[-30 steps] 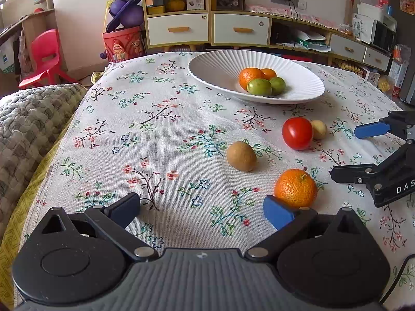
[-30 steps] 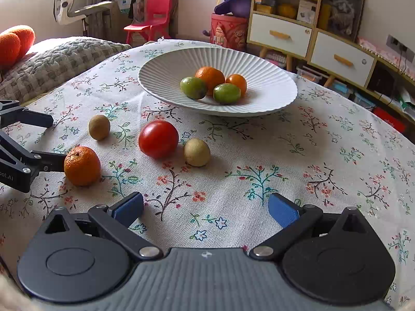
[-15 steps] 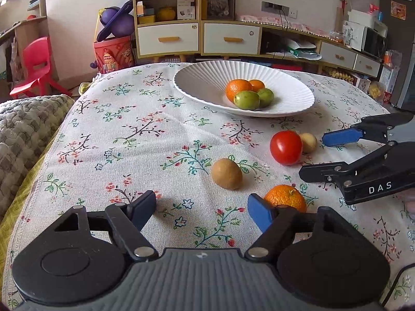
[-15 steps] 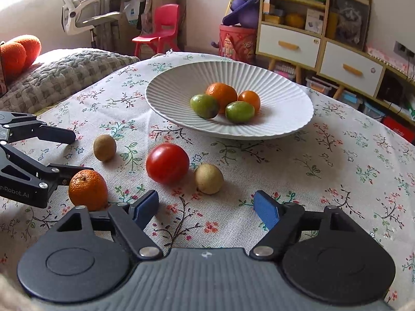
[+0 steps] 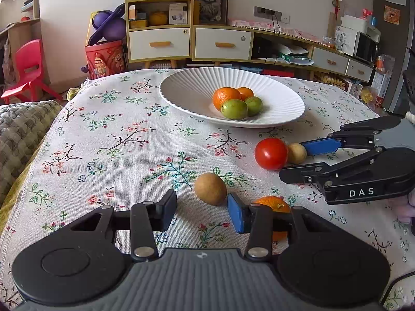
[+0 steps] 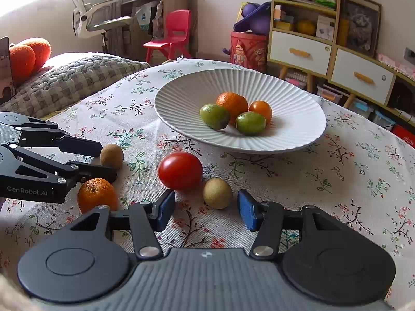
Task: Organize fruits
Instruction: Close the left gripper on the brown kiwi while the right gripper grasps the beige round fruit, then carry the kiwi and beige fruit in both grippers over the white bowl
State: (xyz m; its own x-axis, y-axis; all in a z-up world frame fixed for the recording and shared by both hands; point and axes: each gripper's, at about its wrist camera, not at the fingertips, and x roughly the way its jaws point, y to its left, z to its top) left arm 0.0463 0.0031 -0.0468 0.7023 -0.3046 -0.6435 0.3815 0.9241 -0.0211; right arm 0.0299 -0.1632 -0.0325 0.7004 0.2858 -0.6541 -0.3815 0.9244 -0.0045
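Across the middle of both views spreads a woven tablecloth printed with small floral sprigs, its weave coarse and slightly creased. Toward the upper centre sits a wide, shallow white plate with fine radial ribs, holding two dimpled oranges and two smooth green fruits. Below the plate, on the cloth, lie a glossy red tomato, a matt, pale-brown oval fruit just right of it, a second brown oval fruit at lower centre of the left-wrist view, and a pebbled orange at lower left of the right-wrist view. At the bottom of the left-wrist view the left gripper, of black metal links with flat blue pads, has its jaws closing; the brown oval fruit lies just ahead of the gap, not pressed by either pad, and the orange lies partly hidden behind the right-hand finger. At the bottom of the right-wrist view the right gripper is likewise closing, moderately apart, with the pale-brown fruit just beyond its tips and untouched; nothing is clamped.
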